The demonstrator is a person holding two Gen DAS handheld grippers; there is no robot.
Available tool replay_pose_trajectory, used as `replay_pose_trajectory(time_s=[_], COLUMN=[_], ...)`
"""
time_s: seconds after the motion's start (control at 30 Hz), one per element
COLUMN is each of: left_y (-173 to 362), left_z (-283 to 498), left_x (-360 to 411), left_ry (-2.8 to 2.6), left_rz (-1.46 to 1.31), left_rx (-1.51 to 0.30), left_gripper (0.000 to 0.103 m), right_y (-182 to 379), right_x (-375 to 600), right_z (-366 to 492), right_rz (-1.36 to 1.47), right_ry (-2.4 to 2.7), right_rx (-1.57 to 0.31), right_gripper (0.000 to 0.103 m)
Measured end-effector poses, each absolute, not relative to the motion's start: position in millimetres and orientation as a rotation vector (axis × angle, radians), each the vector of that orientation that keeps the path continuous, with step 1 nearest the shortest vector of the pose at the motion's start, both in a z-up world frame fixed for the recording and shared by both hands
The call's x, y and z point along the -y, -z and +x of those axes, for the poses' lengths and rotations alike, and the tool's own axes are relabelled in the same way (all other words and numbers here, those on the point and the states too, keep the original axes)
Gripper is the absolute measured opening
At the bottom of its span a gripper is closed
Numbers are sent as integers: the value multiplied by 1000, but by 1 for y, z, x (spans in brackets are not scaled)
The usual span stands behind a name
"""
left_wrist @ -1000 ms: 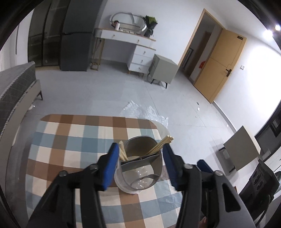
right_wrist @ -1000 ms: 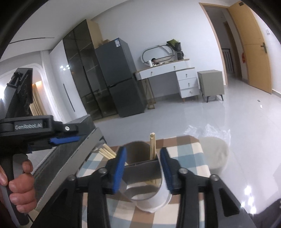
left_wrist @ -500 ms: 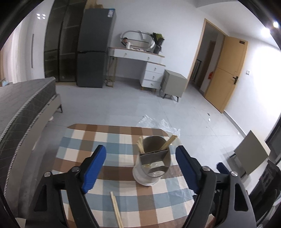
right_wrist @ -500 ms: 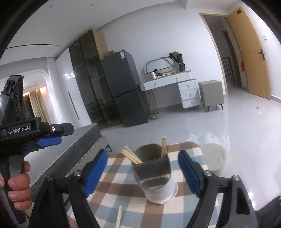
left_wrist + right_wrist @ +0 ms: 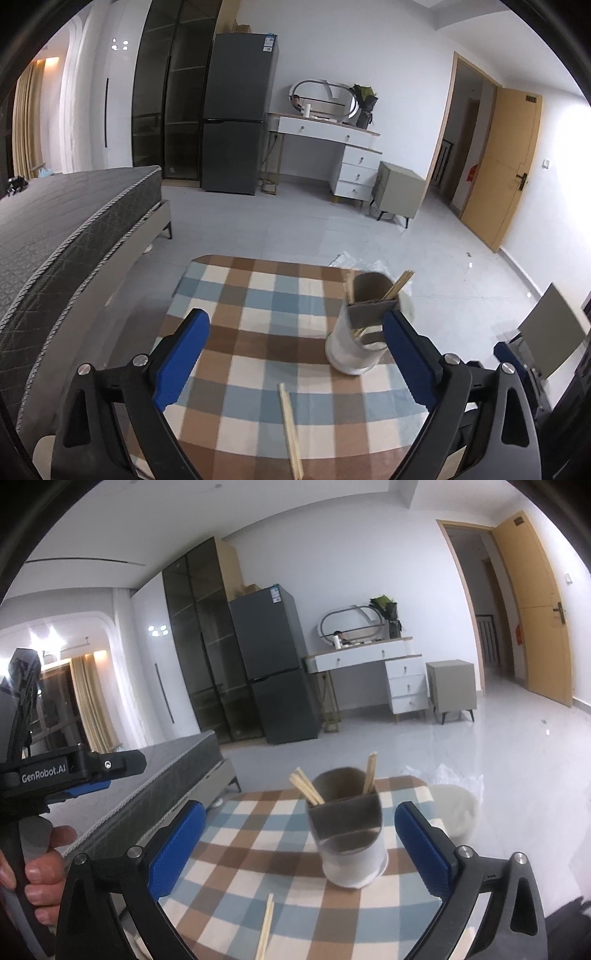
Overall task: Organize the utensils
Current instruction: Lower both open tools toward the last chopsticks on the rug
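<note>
Upright grey-white utensil holder (image 5: 364,326) holds chopsticks (image 5: 306,787); loose pair (image 5: 290,432) lies nearby.

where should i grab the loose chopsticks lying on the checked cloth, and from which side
Grip the loose chopsticks near mid-length, coming straight down from above with the jaws set across their width. They lie flat and side by side on the checked cloth, so a side approach would probably push them. They are well short of the utensil holder. Both the left gripper and right gripper are open; either looks able to reach.

holder (image 5: 364,325) on table (image 5: 258,295) | chopsticks (image 5: 290,430) lying before holder, apart
</note>
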State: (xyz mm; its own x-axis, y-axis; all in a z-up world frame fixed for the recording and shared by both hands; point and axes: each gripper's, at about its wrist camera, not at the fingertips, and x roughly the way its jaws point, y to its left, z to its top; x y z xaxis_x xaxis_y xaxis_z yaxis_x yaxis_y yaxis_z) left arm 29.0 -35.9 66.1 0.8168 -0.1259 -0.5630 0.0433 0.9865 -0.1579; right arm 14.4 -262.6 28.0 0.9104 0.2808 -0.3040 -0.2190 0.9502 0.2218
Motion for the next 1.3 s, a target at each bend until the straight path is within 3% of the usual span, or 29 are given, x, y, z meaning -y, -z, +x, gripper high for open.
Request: replay_pose_trajectory(time_s=[0.47,0.83,1.03,1.1,1.17,1.3], left_y=[3,55,70,77,83,90], left_z=[19,32,49,53,57,60], left_x=[8,-9,-32,-39,-47,-58], left_ry=[44,-18,-50,-76,-88,-119], left_rz=[-148,-122,-203,-225,-260,-313], left_rx=[-660,-740,-841,-880,-927,-979], left_gripper=[92,92,92,92,92,92], right_y=[18,66,97,110,122,145], right_x=[229,211,193,183,175,156], right_z=[6,38,64,78,91,114], right_rz=[112,84,58,53,46,-26], right_ry=[-296,-303,-345,-365,-378,-385], right_rx=[-456,-703,-876,-946,-1004,-1108], right_gripper=[103,102,90,78,76,55])
